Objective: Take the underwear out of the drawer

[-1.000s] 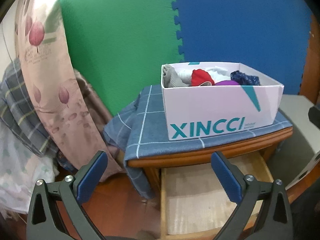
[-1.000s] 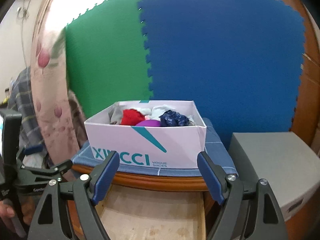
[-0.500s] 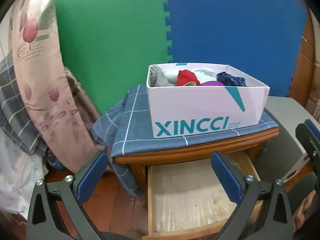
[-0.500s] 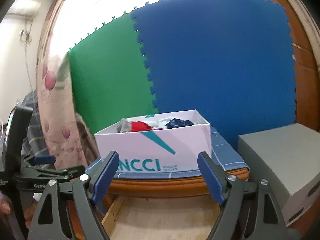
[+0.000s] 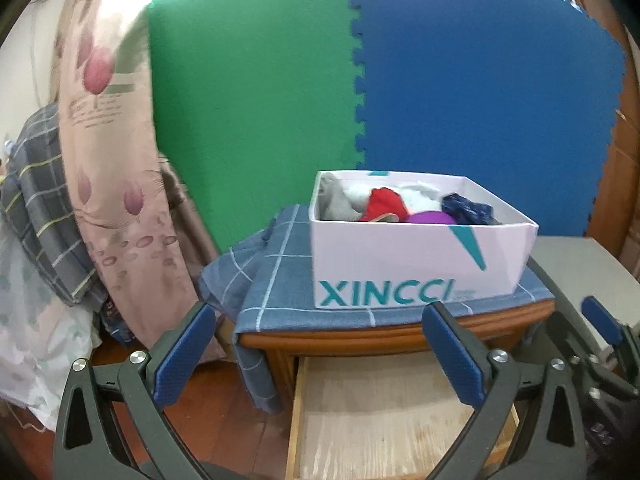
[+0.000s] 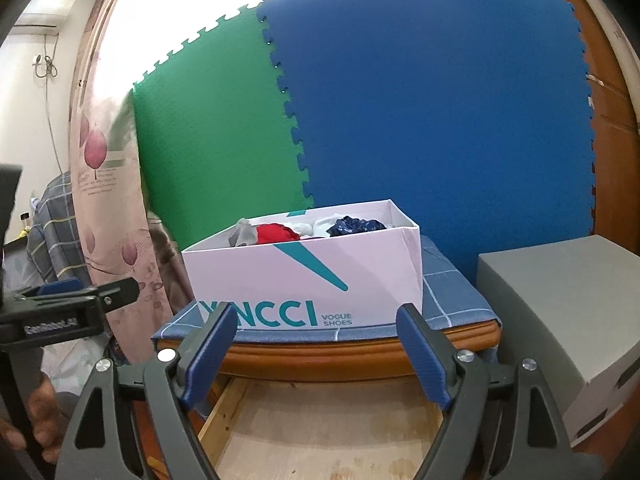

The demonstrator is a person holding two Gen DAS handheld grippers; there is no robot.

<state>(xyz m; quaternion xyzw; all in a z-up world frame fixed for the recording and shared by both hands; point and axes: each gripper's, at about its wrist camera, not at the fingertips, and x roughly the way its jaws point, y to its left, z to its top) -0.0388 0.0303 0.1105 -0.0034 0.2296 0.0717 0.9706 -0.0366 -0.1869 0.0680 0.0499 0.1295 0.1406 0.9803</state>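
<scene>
Both tools gape wide, left tool and right tool, nothing between jaws. Underwear sits in white box on worktop, beyond and above the tips; pulled-out drawer lies below them.

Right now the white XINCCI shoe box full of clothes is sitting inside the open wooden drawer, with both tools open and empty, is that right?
Not quite. The shoe box sits on the blue checked cloth on top of the cabinet, above the open drawer, whose visible part is bare wood. The left wrist view shows this. The left tool and right tool are indeed open and empty.
</scene>
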